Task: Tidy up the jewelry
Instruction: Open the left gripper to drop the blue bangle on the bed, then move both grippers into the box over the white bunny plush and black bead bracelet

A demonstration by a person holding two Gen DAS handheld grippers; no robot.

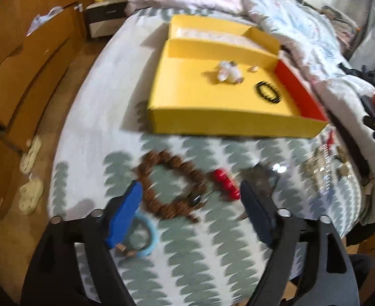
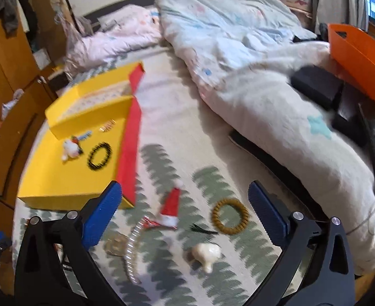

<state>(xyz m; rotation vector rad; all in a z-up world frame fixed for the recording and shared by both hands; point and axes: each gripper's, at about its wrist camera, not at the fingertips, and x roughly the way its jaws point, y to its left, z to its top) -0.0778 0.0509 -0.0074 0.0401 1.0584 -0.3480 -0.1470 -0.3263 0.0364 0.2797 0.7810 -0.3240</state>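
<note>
Only the left wrist view shows the brown bead bracelet (image 1: 169, 183), a loop of rough round wooden beads lying flat on the bedspread (image 1: 187, 255) between the 2 fingers of the left gripper (image 1: 190, 199), whose jaws stand wide apart with nothing held. That view alone also shows a pale blue ring (image 1: 146, 234), smooth and rubbery-looking, partly under the blue left finger pad, and a glossy red piece (image 1: 225, 183) just right of the bracelet. The right wrist view alone shows a coiled mustard-brown hair tie (image 2: 230, 216), a small felt Santa hat (image 2: 171, 209) in red with a white band, a glossy cream-white ornament (image 2: 207, 253), a curved clear beaded band (image 2: 132, 250) and a thin dark clip (image 2: 202, 229), all loose on the bedspread ahead of the right gripper (image 2: 184, 204), whose jaws are likewise spread wide and empty. Both views show the yellow cardboard tray (image 1: 213, 122) with its red side wall, lying on the bedspread beyond the loose pieces; in it sit a black bead bracelet (image 1: 268, 92), a white fuzzy trinket (image 1: 227, 72) and a small gold piece (image 1: 253, 69), blurred. The bedspread is soft cloth, off-white with grey-green scalloped stripes. A rumpled quilt (image 2: 251, 58) lies behind, and an orange plastic basket (image 2: 358, 58) shows in the right view.
</note>
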